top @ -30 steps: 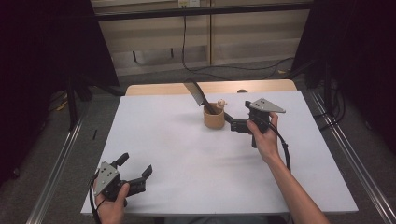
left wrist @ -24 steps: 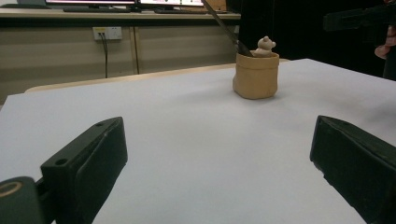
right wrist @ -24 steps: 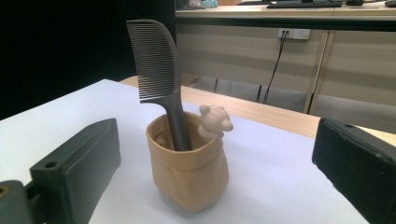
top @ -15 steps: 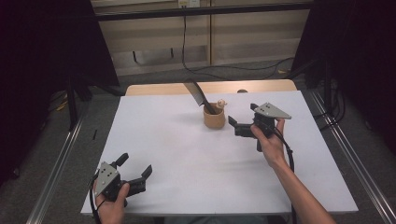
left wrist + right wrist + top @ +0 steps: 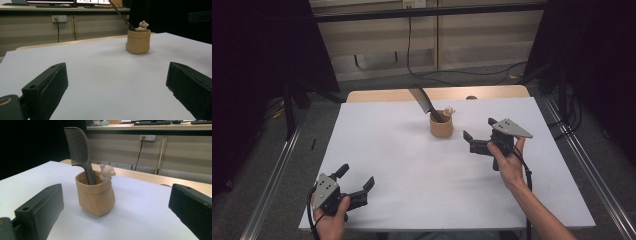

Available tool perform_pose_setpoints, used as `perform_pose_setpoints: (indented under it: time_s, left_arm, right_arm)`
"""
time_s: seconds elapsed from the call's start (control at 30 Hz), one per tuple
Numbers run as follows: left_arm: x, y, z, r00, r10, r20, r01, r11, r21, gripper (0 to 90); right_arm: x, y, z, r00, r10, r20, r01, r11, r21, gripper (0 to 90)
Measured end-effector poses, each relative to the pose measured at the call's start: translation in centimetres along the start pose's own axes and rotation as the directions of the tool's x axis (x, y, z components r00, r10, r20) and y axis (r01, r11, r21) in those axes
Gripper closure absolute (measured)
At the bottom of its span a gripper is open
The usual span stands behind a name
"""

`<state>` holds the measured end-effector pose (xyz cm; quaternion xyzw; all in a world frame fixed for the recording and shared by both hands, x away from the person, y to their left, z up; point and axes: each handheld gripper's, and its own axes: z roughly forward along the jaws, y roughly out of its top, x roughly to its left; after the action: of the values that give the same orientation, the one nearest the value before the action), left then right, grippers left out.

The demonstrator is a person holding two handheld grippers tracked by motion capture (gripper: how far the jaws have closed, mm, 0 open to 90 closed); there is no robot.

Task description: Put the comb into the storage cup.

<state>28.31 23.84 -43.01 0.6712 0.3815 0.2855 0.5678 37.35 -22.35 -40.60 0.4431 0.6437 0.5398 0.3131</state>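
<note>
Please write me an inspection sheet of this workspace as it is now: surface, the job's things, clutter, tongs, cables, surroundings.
Surface: white table, bare apart from one pouch; a wooden edge shows at its far side.
Job's things: tan pouch standing upright; a grey comb leans out of it, handle down, beside a small bear figure.
Clutter: nothing seen.
Tongs: left tongs open, low at the near left corner; right tongs open, right of the pouch, apart from it, empty.
Cables: one trails from each tongs along the forearm; others lie on the floor behind the table.
Surroundings: beige wall panels, dark curtains at both sides, metal rails.
</note>
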Motion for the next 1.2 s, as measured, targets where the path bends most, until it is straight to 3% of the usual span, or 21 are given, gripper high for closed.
perform_pose_setpoints:
  time_s: [0.13,0.83,1.0,1.2]
  left_arm:
    - [0.1,0.0,0.0,1.0,0.007,-0.005,-0.007,1.0,0.005,4.1]
    - [0.1,0.0,0.1,0.9999,0.002,-0.016,-0.002,1.0,0.002,4.1]
    - [0.0,0.0,0.1,0.9996,-0.007,-0.026,0.006,1.0,-0.003,4.2]
    - [0.0,0.0,0.0,0.9995,-0.009,-0.031,0.009,0.9999,-0.013,4.1]
  right_arm:
    - [0.1,-0.4,-0.9,0.9996,-0.024,0.011,0.024,1.0,-0.006,0.0]
    - [-1.0,-2.0,-5.4,0.9955,-0.053,0.079,0.057,0.998,-0.041,0.0]
    - [-0.7,-2.0,-6.7,0.9948,-0.056,0.085,0.063,0.995,-0.073,0.0]
    - [-0.8,-2.2,-7.9,0.9929,-0.06,0.103,0.066,0.996,-0.058,0.0]
